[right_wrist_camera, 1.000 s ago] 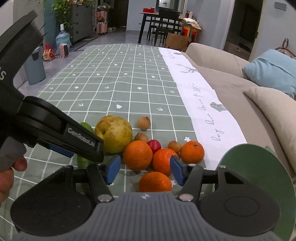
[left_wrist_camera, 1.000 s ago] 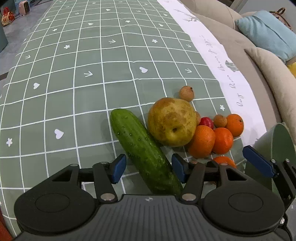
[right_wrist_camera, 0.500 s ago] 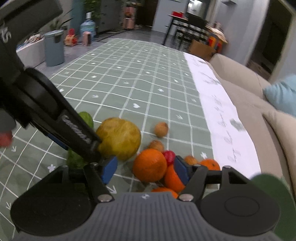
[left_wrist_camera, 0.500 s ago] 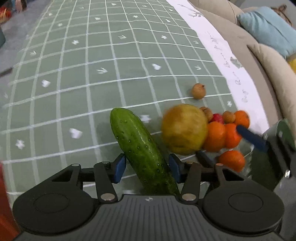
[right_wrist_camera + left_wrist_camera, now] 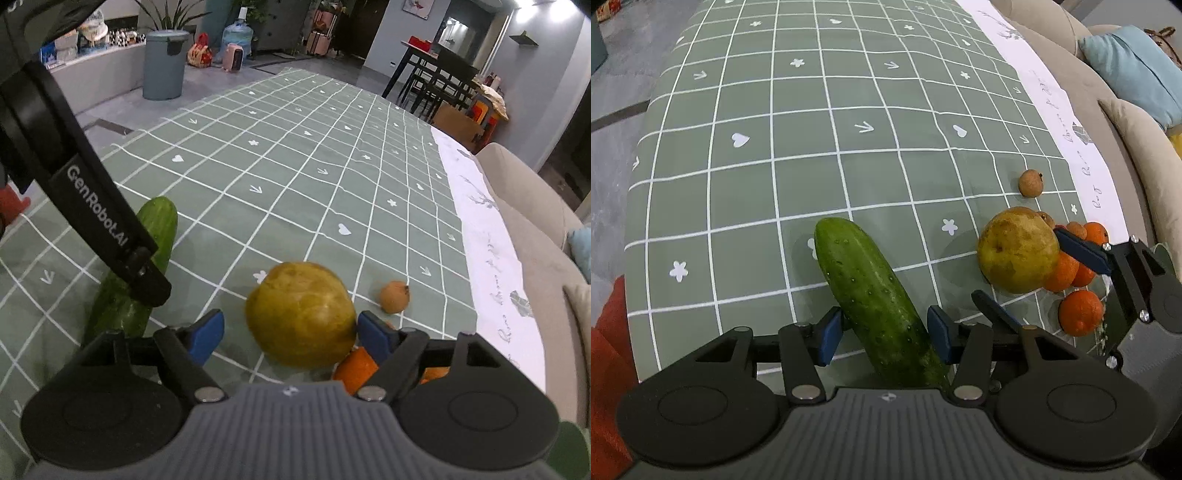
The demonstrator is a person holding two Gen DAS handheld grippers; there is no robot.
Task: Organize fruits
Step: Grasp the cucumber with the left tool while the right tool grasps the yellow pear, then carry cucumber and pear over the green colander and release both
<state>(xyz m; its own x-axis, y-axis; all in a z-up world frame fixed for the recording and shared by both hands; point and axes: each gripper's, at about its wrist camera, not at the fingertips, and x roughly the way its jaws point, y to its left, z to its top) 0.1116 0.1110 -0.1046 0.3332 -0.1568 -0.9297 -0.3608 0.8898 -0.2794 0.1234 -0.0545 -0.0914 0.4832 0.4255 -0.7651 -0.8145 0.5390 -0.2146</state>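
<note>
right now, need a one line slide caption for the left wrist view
Left gripper straddling a cucumber on the green grid tablecloth, beside a pear and oranges.

Both wrist views sharp, no motion blur; even, soft indoor light from overhead, with only faint shadows pooled under the cucumber (image 5: 875, 299) and the pear (image 5: 1017, 251) on the checked cloth (image 5: 812, 110). Strong fisheye distortion: grid lines bow outward, corners fall off dark, most clearly top right in the right wrist view. The room behind the bench is dimmer than the cloth, with a bright blown-out patch at the ceiling (image 5: 546, 7); the nearest black gripper housing shows dull highlights but little detail.
</note>
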